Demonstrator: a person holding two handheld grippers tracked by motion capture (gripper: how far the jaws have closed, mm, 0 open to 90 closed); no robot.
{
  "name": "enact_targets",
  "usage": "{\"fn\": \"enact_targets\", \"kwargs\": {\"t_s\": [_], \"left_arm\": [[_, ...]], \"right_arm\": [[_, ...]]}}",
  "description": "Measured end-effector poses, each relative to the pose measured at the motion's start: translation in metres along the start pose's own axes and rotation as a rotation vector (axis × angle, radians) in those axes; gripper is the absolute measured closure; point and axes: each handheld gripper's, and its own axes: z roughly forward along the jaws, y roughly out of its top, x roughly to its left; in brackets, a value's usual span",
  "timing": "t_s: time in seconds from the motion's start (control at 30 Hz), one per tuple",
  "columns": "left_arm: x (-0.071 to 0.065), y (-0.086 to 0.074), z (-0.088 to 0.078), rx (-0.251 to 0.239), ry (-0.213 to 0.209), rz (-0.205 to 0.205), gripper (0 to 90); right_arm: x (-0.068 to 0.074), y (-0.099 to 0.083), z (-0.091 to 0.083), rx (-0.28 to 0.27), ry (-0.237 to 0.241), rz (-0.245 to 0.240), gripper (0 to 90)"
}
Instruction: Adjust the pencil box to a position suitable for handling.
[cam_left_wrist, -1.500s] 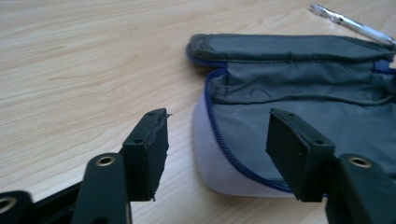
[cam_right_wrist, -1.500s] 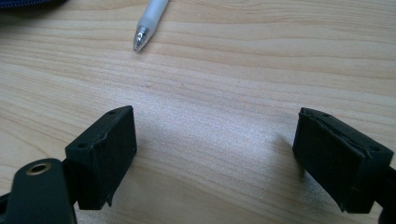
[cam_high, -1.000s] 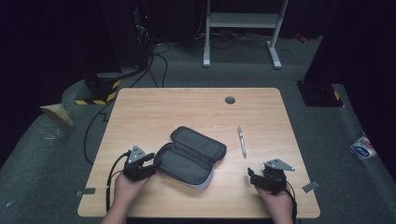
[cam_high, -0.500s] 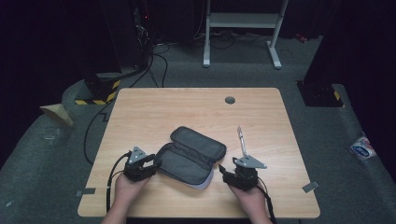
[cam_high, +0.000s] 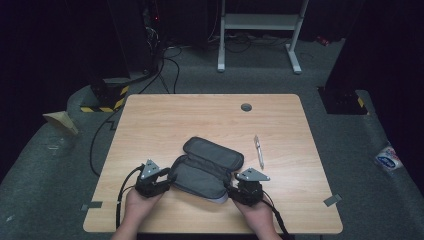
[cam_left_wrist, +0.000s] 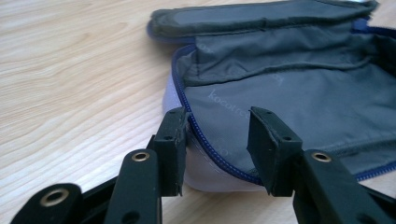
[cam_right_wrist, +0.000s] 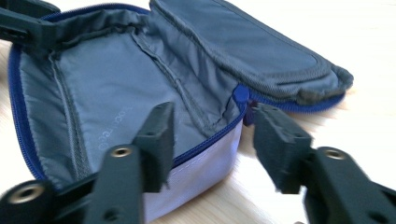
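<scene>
A grey pencil case (cam_high: 207, 167) with a blue zipper lies open at the table's front middle, its lid (cam_high: 215, 152) folded back. My left gripper (cam_high: 167, 176) is at the case's left end. In the left gripper view it (cam_left_wrist: 217, 140) stands open astride the blue-zippered rim (cam_left_wrist: 205, 140), one jaw outside and one over the lining. My right gripper (cam_high: 232, 189) is at the case's right end. It (cam_right_wrist: 212, 140) is open too, with one jaw over the lining (cam_right_wrist: 107, 88) and the other outside by the zipper's end (cam_right_wrist: 240, 93).
A pen (cam_high: 258, 151) lies on the wooden table (cam_high: 165, 120) just right of the case. A round grommet (cam_high: 246, 107) sits near the far edge. My left gripper's jaw (cam_right_wrist: 23, 23) shows at the far end of the case in the right gripper view.
My right gripper has moved left from the table's front right to the case's right end. The left gripper and the case have stayed put.
</scene>
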Motion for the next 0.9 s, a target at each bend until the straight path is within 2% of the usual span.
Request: {"fn": "enact_targets", "kwargs": {"t_s": [0.03, 0.17, 0.23, 0.27, 0.43, 0.63, 0.7, 0.77, 0.8, 0.83, 0.9], "left_arm": [[-0.003, 0.000, 0.001, -0.002, -0.024, 0.016, 57.2], [-0.011, 0.002, 0.003, 0.004, -0.049, 0.041, 56.9], [-0.017, 0.002, 0.005, 0.010, -0.061, 0.051, 56.9], [-0.019, 0.003, 0.006, 0.011, -0.061, 0.062, 56.3], [-0.029, 0.005, 0.009, 0.025, -0.073, 0.095, 55.5], [-0.030, 0.005, 0.010, 0.023, -0.078, 0.091, 54.5], [-0.029, 0.004, 0.010, 0.022, -0.082, 0.089, 54.5], [-0.030, 0.004, 0.010, 0.021, -0.086, 0.090, 54.4], [-0.029, 0.004, 0.010, 0.022, -0.089, 0.092, 54.4], [-0.030, 0.004, 0.010, 0.023, -0.094, 0.092, 54.1], [-0.030, 0.004, 0.011, 0.024, -0.100, 0.090, 54.1]], "right_arm": [[-0.004, -0.003, -0.005, -0.010, -0.006, -0.007, 60.8], [-0.012, -0.007, -0.013, -0.018, -0.019, 0.010, 65.6], [-0.017, -0.009, -0.018, -0.011, -0.025, 0.026, 64.7], [-0.021, -0.011, -0.023, -0.008, -0.030, 0.044, 60.3], [-0.022, -0.017, -0.031, 0.012, -0.015, 0.068, 58.4], [-0.017, -0.019, -0.042, 0.013, 0.012, 0.081, 57.9], [-0.016, -0.020, -0.042, 0.022, 0.022, 0.086, 61.2], [-0.016, -0.021, -0.039, 0.043, 0.032, 0.088, 68.3], [-0.016, -0.021, -0.039, 0.043, 0.032, 0.088, 68.3], [-0.016, -0.021, -0.037, 0.046, 0.032, 0.079, 73.2], [-0.017, -0.021, -0.037, 0.043, 0.028, 0.074, 74.3]]}}
